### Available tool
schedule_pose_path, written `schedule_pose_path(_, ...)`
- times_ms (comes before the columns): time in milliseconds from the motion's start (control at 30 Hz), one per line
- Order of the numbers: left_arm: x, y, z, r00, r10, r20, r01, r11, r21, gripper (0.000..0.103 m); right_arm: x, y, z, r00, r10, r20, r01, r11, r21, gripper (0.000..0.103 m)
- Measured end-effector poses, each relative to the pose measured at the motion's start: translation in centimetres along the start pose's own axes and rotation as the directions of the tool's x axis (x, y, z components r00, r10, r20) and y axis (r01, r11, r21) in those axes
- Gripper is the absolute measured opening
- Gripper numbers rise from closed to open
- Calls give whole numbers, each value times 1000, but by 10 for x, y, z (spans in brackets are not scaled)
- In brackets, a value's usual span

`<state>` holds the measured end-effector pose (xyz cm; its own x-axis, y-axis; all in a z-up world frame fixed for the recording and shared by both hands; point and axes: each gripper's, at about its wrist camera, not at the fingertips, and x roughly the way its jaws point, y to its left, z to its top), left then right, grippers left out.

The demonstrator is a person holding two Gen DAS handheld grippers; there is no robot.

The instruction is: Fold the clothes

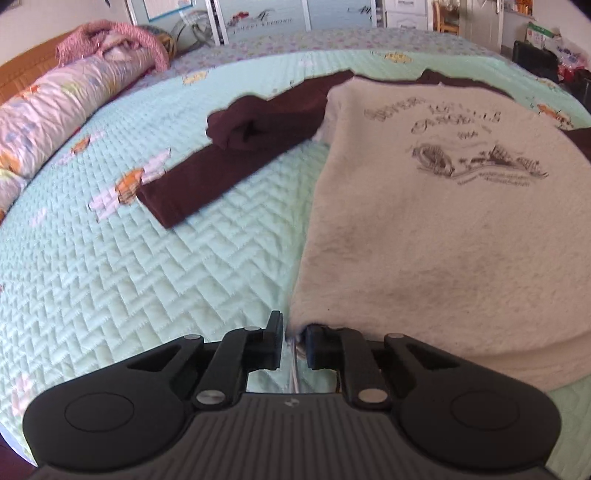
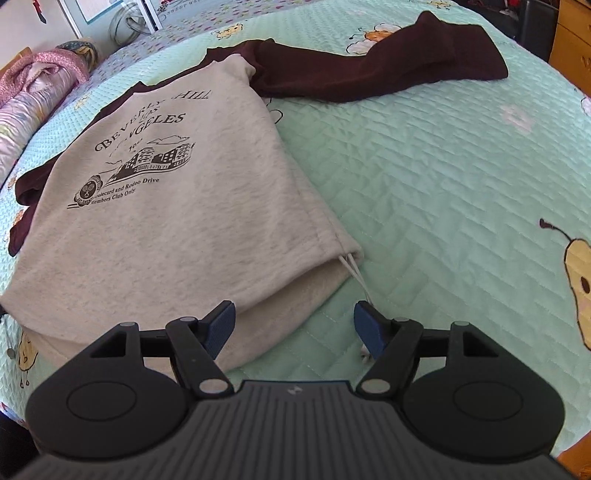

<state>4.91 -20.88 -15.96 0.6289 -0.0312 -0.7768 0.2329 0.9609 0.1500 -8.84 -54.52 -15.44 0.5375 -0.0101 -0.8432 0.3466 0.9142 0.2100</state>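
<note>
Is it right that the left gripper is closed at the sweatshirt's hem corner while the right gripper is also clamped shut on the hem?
Not quite. The right gripper is open, its jaws wide apart at the sweatshirt hem, per the right wrist view. The left gripper is closed at the corner.

1. This is a bedroom in a home: a wide bed covered by a mint-green quilted bedspread (image 1: 110, 277) printed with cartoon bees and pears fills both views.
2. Along the bed's far left edge lies a rolled pastel floral duvet (image 1: 62, 107) with a pink knitted blanket (image 1: 110, 37) heaped on it, against an orange-brown padded headboard (image 1: 22, 70).
3. Past the far edge stand white-framed wardrobe doors with pale blue panels (image 1: 266, 14).
4. At the far right corner are a white drawer unit (image 1: 406, 13) and wooden furniture (image 2: 572, 40).
</note>
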Motion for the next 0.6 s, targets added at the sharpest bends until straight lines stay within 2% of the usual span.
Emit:
schedule_pose_path(167, 2, -10, -2, 999, 34, 5, -34, 998, 59, 14, 0, 2, -2, 1000, -7, -5, 7, 1000, -18, 72)
schedule_pose_path(433, 5, -3, 0, 1000, 9, -12, -9, 999, 33, 16, 0, 8, -1, 1000, -25, -13, 24, 999, -34, 74)
schedule_pose_path(600, 4, -3, 1, 1000, 12, -18, -11, 1000, 28, 18, -4, 12, 1, 997, -74, 7, 74, 994, -85, 74)
